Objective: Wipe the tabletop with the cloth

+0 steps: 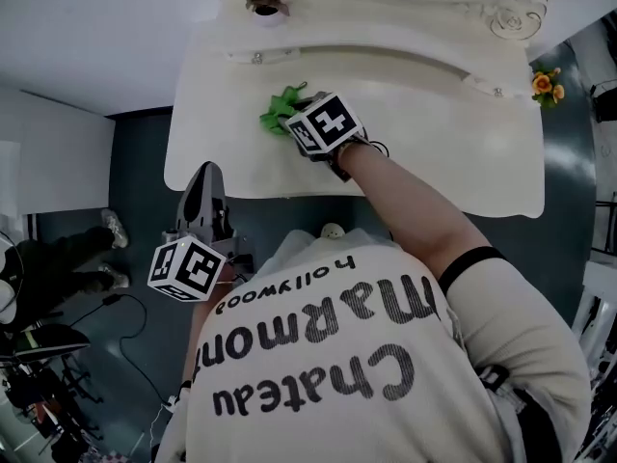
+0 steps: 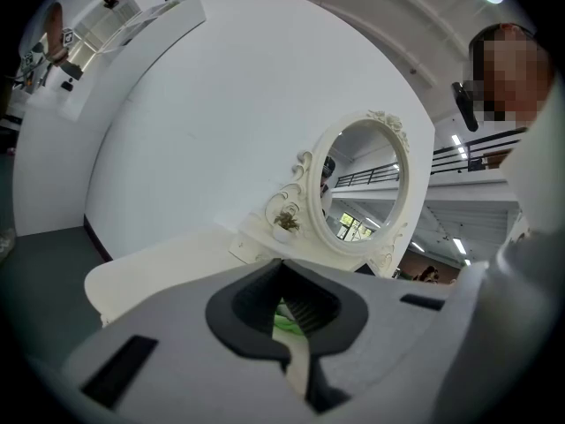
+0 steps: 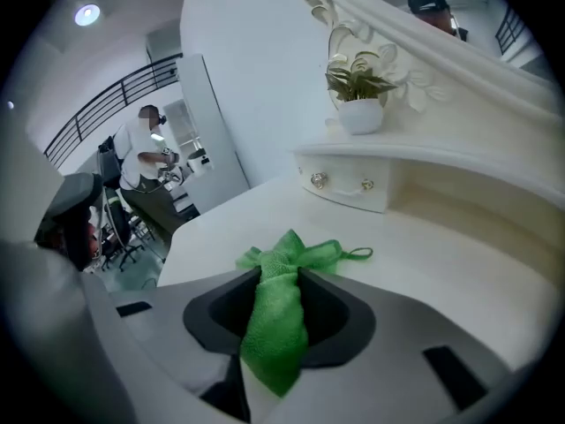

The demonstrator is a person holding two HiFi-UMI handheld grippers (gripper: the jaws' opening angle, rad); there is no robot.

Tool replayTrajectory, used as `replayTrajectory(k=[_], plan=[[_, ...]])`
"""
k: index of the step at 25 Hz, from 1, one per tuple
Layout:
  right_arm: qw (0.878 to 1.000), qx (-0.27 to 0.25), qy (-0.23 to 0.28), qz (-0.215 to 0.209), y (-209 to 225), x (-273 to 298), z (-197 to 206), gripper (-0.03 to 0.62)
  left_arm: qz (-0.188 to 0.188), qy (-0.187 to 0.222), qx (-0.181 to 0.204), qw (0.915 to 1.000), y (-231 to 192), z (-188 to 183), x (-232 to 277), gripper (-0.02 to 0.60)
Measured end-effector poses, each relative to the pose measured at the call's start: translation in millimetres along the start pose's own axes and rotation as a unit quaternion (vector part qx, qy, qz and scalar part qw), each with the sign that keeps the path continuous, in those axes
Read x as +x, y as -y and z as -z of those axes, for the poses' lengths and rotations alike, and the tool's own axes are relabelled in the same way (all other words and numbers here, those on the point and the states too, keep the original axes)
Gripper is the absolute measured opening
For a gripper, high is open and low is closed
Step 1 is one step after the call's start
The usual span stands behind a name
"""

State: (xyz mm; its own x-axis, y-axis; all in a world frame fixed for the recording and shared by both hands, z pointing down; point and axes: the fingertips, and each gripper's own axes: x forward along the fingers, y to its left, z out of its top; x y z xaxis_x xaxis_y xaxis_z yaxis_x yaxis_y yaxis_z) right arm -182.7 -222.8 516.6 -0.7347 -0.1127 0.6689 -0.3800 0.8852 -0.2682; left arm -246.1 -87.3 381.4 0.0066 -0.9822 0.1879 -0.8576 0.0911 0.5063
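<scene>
The right hand-held gripper was out over the desk, jaws clamped on the green cloth. A thick fold ran back between them, and the rest bunched out past the tips w/ a small hanging loop off to the right. The bunch sat left of the desk's middle, about halfway between near edge and the raised back ledge, and looked to be resting on the surface. The left hand-held gripper hung off the desk's near-left corner, over the floor. Its jaws were together w/ nothing between them, pointing toward the mirror.

The cloth looked like soft terry or microfibre: very light, limp, no stiffness, not fragile. It would prob. crumple rather than lie flat unless pressed down. The desk looked smooth and glossy, so I'd expect it to slide easily w/ little drag.

Best hold, in my view, was what it had: a doubled fold deep in the jaws, enough fabric left in front to do the wiping. A thin edge or the loop would likely pull out under pressure. Wiping far-left would want care near the little plant on the ledge.
</scene>
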Motion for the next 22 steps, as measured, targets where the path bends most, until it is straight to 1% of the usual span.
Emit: replayTrajectory(k=[2,6,8,12,17,22], plan=[[1.000,-0.012,-0.008,0.011,1,0,1,0.133,0.007,-0.003,0.002,1.0000,3,1,3,0.008],[0.996,-0.069,-0.029,0.048,1,0,6,0.132,0.018,-0.007,0.003,0.9998,8,1,7,0.008],[0.994,-0.080,-0.035,0.061,3,-1,11,0.132,0.021,-0.009,0.002,0.9997,9,4,8,0.008],[0.994,-0.072,-0.033,0.080,13,-11,18,0.132,0.029,-0.014,-0.002,0.9995,13,8,8,0.008],[0.993,-0.051,-0.033,0.101,30,-28,30,0.132,0.048,-0.017,-0.001,0.9987,24,12,12,0.008],[0.991,-0.028,-0.023,0.127,50,-48,40,0.132,0.073,-0.026,0.003,0.9970,40,18,21,0.008]])
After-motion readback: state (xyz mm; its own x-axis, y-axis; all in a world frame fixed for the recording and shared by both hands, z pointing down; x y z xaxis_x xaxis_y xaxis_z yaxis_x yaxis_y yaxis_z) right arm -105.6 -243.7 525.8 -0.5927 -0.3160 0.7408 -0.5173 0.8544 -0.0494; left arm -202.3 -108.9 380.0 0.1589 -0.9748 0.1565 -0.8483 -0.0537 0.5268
